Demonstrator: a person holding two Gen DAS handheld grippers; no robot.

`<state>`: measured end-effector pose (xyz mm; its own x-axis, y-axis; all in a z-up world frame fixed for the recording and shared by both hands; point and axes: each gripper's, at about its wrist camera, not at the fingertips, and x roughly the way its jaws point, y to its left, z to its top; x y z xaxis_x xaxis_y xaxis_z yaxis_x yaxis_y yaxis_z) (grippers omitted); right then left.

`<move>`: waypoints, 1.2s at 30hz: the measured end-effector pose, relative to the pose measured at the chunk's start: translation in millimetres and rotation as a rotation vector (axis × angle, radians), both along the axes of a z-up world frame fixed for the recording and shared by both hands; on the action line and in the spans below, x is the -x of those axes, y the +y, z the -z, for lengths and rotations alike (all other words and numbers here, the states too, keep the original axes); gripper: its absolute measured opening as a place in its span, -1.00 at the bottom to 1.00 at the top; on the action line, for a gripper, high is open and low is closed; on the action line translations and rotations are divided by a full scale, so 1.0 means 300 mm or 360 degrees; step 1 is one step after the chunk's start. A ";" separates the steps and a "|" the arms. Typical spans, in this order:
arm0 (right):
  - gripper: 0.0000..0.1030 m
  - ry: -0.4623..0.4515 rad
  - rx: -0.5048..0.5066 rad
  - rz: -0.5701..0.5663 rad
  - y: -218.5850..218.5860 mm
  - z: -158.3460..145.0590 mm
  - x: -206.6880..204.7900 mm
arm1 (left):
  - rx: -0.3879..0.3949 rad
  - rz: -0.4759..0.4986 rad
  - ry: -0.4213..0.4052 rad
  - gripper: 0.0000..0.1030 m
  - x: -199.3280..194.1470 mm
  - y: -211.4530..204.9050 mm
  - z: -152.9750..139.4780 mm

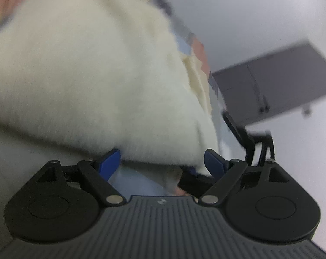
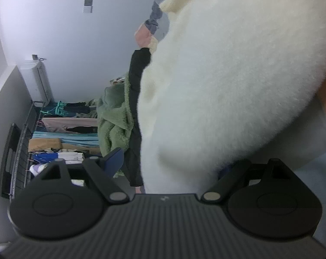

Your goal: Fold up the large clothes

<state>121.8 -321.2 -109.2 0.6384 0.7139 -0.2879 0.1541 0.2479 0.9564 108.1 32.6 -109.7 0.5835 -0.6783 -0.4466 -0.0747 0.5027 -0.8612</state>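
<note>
A large cream fleece garment (image 1: 87, 82) fills most of the left wrist view and drapes down between the fingers of my left gripper (image 1: 163, 161). Its blue fingertips (image 1: 110, 160) stand wide apart, with the fleece hanging between them. The same fleece (image 2: 227, 75) fills the right half of the right wrist view and covers the right finger of my right gripper (image 2: 169, 161). Only its left blue fingertip (image 2: 114, 159) shows, set far out to the side. A person's hand (image 2: 143, 35) holds the garment's upper edge.
A grey cabinet (image 1: 275, 86) stands against a white wall. In the right wrist view a green fleece (image 2: 115, 116) and a black garment (image 2: 136, 112) hang beside a rack of clothes (image 2: 63, 133). A white air conditioner (image 2: 38, 79) stands at the left.
</note>
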 end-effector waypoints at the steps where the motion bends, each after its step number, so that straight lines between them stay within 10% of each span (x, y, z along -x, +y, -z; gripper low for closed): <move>1: 0.73 0.0001 -0.0003 0.0004 -0.007 -0.002 -0.001 | 0.0104 -0.0042 0.0078 0.70 -0.006 0.019 0.037; 6: 0.73 0.0032 -0.0011 0.0035 -0.015 0.017 0.006 | 0.0502 -0.0294 0.0406 0.70 -0.011 0.112 0.208; 10: 0.71 0.0086 0.0003 0.0069 -0.032 0.041 0.015 | 0.0581 -0.0425 0.0384 0.68 -0.004 0.154 0.221; 20: 0.55 0.0279 0.0121 0.0367 -0.138 0.101 0.030 | 0.0366 -0.0610 0.0273 0.19 -0.010 0.198 0.169; 29: -0.16 0.0084 0.0427 0.0359 -0.146 0.015 0.040 | 0.0117 -0.0587 0.0081 -0.32 -0.014 0.199 0.021; 36: -0.32 -0.0130 0.0598 0.0313 -0.133 -0.120 0.119 | -0.0032 -0.0542 -0.0091 -0.37 0.083 0.190 -0.136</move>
